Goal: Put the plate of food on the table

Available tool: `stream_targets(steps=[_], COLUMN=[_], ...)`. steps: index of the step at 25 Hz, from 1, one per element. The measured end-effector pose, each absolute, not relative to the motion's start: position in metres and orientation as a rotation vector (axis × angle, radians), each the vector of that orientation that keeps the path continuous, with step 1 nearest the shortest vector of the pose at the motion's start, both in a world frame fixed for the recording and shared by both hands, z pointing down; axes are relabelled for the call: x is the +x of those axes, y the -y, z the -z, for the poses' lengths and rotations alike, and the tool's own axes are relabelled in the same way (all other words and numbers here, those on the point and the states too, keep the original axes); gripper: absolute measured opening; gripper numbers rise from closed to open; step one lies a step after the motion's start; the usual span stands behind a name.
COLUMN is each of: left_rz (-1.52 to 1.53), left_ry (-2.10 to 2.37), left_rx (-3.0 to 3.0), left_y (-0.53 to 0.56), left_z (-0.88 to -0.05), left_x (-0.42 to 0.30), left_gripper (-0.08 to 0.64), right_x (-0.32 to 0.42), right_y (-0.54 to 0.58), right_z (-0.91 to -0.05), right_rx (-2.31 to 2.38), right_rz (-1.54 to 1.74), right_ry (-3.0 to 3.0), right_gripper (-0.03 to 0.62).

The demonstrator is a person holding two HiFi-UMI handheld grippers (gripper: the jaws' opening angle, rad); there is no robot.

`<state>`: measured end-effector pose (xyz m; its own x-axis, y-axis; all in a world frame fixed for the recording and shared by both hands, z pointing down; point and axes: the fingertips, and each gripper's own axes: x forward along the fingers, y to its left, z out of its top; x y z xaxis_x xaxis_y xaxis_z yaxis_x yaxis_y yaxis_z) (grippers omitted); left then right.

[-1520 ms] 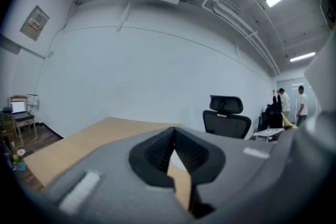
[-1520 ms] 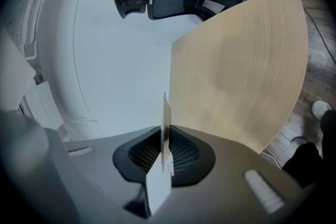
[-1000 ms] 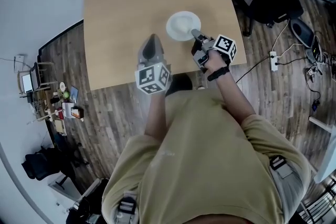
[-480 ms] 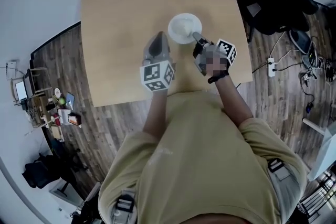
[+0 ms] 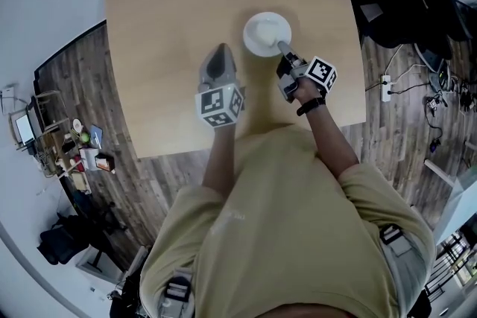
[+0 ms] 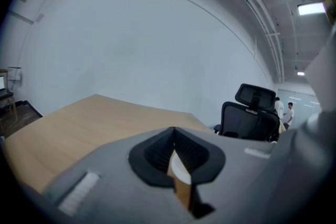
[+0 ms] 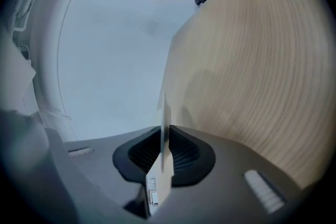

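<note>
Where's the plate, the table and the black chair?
plate (image 5: 248,34), head view, on its left rim.
table (image 5: 171,4), head view, on the bare wooden top.
black chair (image 6: 247,121), left gripper view, on its backrest.

Nothing here reads as a word or a number. The cube (image 5: 218,106) on my left gripper (image 5: 218,52) and the cube (image 5: 322,72) on my right gripper (image 5: 282,47) carry black-and-white square markers. These are block patterns only, with no letters or digits. In the right gripper view, near the bottom of the gap behind my jaws, sits a small white label (image 7: 152,194) — its print is too small and blurred to make out.
</note>
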<state>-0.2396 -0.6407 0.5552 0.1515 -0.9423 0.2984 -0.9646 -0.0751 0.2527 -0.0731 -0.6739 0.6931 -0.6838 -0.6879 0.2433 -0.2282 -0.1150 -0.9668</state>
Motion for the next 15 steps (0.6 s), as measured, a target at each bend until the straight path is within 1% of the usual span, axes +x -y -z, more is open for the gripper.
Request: stream_targets(steps=[5,15], left_rz=[-0.096,-0.117], left_ry=[1.813,1.791], left_rx=[2.005,1.970], left_y=[0.653,0.673], left_z=[-0.575,-0.601], left_x=[-0.256,-0.260], left_gripper=[-0.002,-0.002], right_x=[-0.080,-0.100], right_y=[0.695,0.726], right_z=[-0.710,-0.725], right_rx=[-1.059,-1.066], right_rz=[1.860,1.864], right_ry=[-1.786,-1.744], right_gripper=[0.040,0.043])
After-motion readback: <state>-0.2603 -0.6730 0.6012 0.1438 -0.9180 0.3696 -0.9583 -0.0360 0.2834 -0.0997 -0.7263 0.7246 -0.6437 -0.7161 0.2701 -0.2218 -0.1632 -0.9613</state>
